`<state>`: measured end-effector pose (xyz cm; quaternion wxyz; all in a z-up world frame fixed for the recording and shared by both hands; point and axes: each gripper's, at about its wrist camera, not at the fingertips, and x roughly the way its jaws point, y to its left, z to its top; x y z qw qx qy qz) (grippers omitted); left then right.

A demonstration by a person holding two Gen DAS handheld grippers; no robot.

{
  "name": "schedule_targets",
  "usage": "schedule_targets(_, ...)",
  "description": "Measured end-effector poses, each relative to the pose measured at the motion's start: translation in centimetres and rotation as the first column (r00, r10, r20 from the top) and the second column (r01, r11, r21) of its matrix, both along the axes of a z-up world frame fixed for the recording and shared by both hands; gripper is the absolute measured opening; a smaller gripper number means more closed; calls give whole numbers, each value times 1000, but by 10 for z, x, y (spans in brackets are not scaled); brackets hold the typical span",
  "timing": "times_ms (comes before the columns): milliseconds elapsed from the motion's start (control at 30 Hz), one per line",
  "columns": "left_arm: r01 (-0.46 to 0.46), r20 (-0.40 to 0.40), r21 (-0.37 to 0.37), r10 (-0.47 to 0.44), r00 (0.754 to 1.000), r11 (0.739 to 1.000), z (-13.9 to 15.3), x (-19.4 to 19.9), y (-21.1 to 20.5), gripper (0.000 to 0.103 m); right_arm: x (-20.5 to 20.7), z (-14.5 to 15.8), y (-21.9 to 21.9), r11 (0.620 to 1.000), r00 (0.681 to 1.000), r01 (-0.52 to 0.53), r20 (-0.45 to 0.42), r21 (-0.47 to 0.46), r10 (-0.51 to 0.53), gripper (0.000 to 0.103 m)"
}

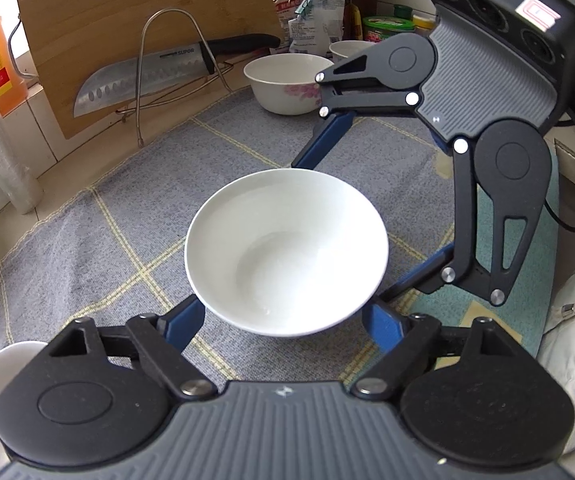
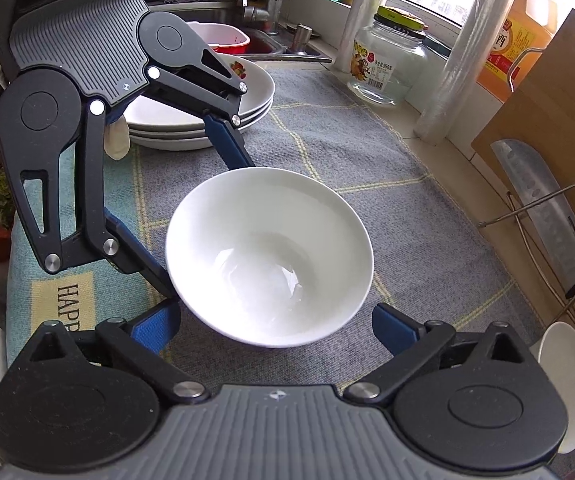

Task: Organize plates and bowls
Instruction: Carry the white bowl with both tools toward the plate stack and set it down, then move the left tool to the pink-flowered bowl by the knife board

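A white bowl (image 1: 286, 252) sits upright on the grey mat (image 1: 87, 248), right in front of both tools. The left gripper (image 1: 283, 318) has its blue fingers (image 1: 185, 322) spread on each side of the bowl's near edge, and I cannot tell if they touch it or just miss it. The right gripper (image 2: 277, 322) is spread wide too, with its fingers (image 2: 155, 326) low beside the bowl and no squeeze on it. So both tools are let go, and the bowl rests on the mat by itself. Past the left gripper's far side stands a flowered bowl (image 1: 287, 84) near a knife (image 1: 143, 76) on a wire rack. Past the right gripper, behind the other tool, is a stack of plates (image 2: 215, 116). My guess is that the bowl has just been put down, or is about to be picked up. Things could go wrong from here. The fingers are very close to the rim, so a pull back at a slant could bump the bowl and slide it over the mat. If a tool closes on the smooth, sloped side, the bowl could slip out and tip. The two tools are near each other and could knock together
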<state>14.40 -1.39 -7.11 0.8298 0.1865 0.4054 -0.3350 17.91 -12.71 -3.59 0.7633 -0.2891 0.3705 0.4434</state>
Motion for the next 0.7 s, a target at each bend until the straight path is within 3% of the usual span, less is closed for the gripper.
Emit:
schedule_targets(300, -124, -7, -1, 124, 992, 992, 10, -18, 14, 92, -10, 6, -17, 998, 998, 64, 2, 14, -64, 103)
schedule_targets(500, -248, -12, -57, 248, 969, 967, 25, -28, 14, 92, -18, 14, -34, 987, 987, 158, 14, 31, -158, 103)
schedule_targets(700, -309, 24, -103, 313, 950, 945, 42, -31, -4, 94, -25, 22, -51, 964, 963, 262, 47, 43, -264, 103)
